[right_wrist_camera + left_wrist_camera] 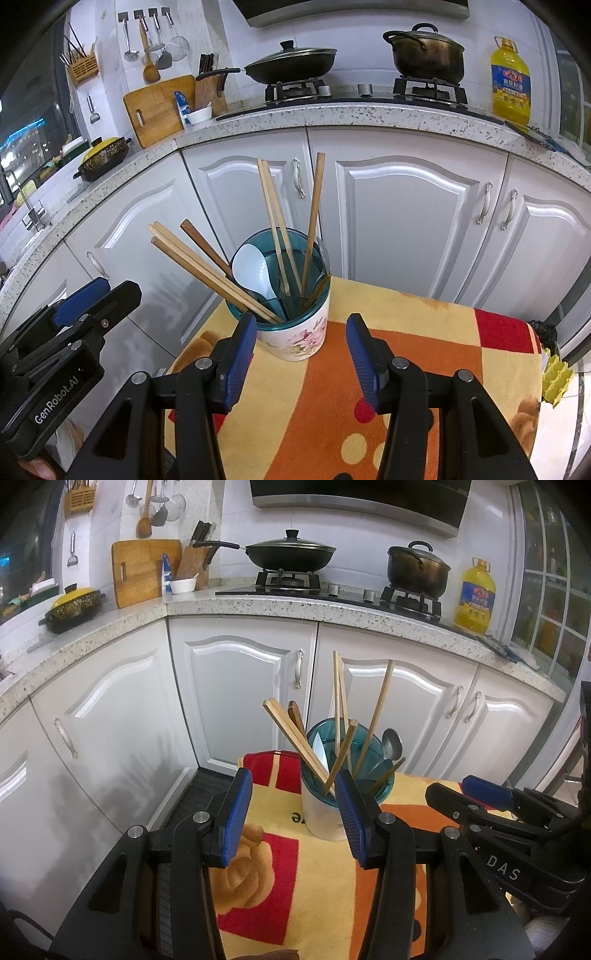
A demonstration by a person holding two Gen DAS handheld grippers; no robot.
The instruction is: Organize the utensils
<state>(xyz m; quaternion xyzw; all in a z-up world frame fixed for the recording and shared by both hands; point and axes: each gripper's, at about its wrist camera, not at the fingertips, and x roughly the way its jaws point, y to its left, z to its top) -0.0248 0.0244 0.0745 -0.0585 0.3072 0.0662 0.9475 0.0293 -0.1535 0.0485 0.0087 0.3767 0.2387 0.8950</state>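
A white floral utensil holder [299, 339] with a teal liner stands on a towel-covered table [406, 350]. It holds several wooden chopsticks [280, 229], a white spoon [251, 271] and a metal spoon [392, 743]. The holder also shows in the left wrist view [321, 818]. My left gripper [293, 801] is open and empty just in front of the holder. My right gripper [301, 347] is open and empty, close before the holder. Each gripper shows in the other's view: the right one [476, 797] and the left one [79, 306].
White cabinets [236, 686] and a speckled counter [258, 605] stand behind the table. On the counter are a wok [291, 554], a pot [417, 566], an oil bottle [475, 596], a knife block [194, 566] and a cutting board [142, 570]. A yellow egg carton [556, 376] lies right of the table.
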